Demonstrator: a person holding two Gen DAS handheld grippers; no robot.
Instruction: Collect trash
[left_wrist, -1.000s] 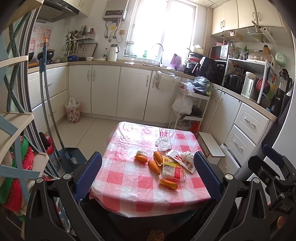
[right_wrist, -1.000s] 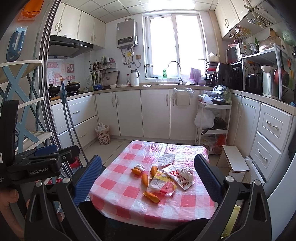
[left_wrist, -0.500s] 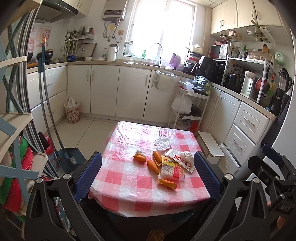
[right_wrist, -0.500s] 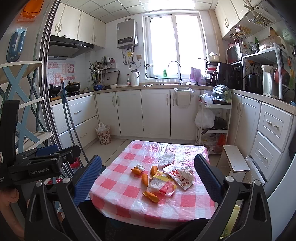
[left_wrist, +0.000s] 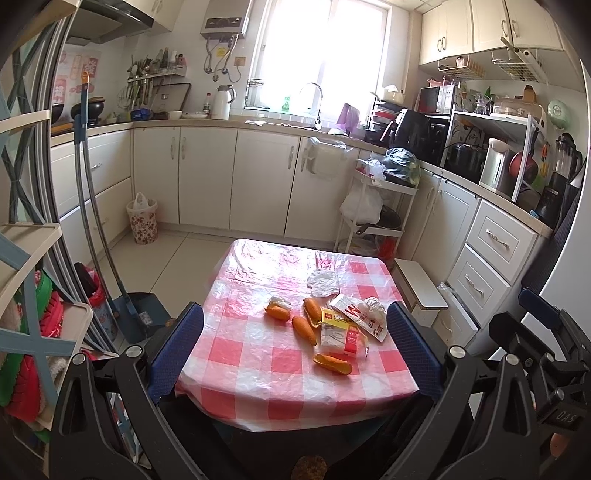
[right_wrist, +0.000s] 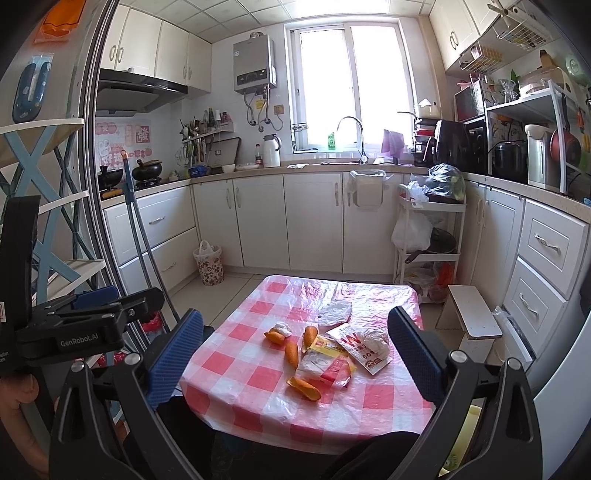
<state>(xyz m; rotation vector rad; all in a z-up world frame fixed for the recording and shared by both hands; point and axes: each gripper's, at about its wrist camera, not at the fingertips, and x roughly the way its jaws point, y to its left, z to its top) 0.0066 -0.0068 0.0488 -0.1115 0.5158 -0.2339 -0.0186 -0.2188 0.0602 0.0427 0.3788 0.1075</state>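
Kitchen table (left_wrist: 258, 369); both claws wide, empty

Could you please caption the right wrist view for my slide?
Open right gripper above checked table strewn with orange peels and wrappers.

Peels (left_wrist: 304, 329) and wrappers (left_wrist: 357, 316) lie together on the table (left_wrist: 258, 365), right of centre; a bin (left_wrist: 142, 221) stands far left by the cabinets (left_wrist: 207, 177)

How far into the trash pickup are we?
Nothing collected yet. Left gripper and right gripper are both open and empty, held short of the table. Left to do: everything, including the orange peels, wrappers, crumpled plastic and the tissue.
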